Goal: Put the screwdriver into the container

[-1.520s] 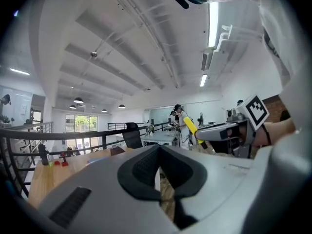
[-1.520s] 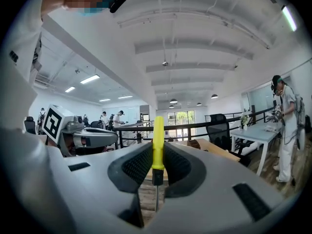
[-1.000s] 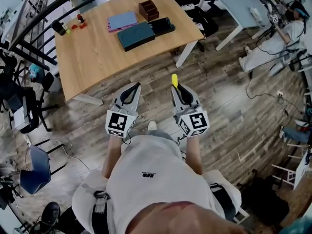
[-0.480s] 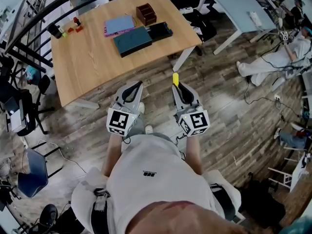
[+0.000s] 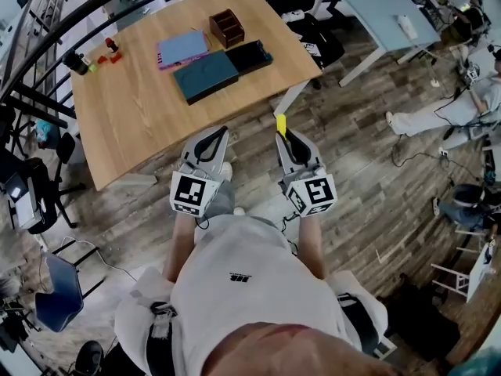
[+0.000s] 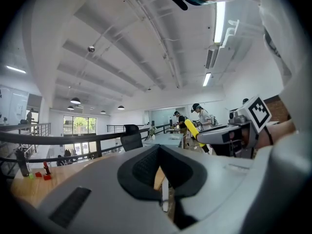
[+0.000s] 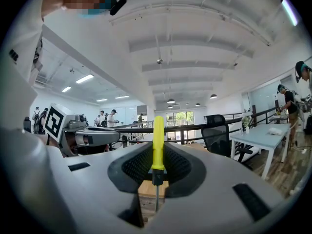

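In the head view my right gripper (image 5: 286, 137) is shut on a screwdriver whose yellow handle (image 5: 280, 124) pokes out ahead of the jaws, over the wooden floor. The right gripper view has that handle (image 7: 158, 141) upright between the pads, with a black collar and metal shaft below it. My left gripper (image 5: 211, 142) is beside it, shut with nothing in it. The brown open container (image 5: 226, 27) stands on the far side of the wooden table (image 5: 133, 108), well ahead of both grippers.
On the table lie a blue-and-pink notebook (image 5: 182, 49), a dark teal box (image 5: 205, 75), a black case (image 5: 249, 56) and small red items (image 5: 108, 51). A black railing (image 5: 47, 34) runs at left. A light blue table (image 5: 376, 10) and seated people are at right.
The table has come closer to both grippers and slid to the left in the head view as the person walks toward it. The screwdriver stays held the same way.
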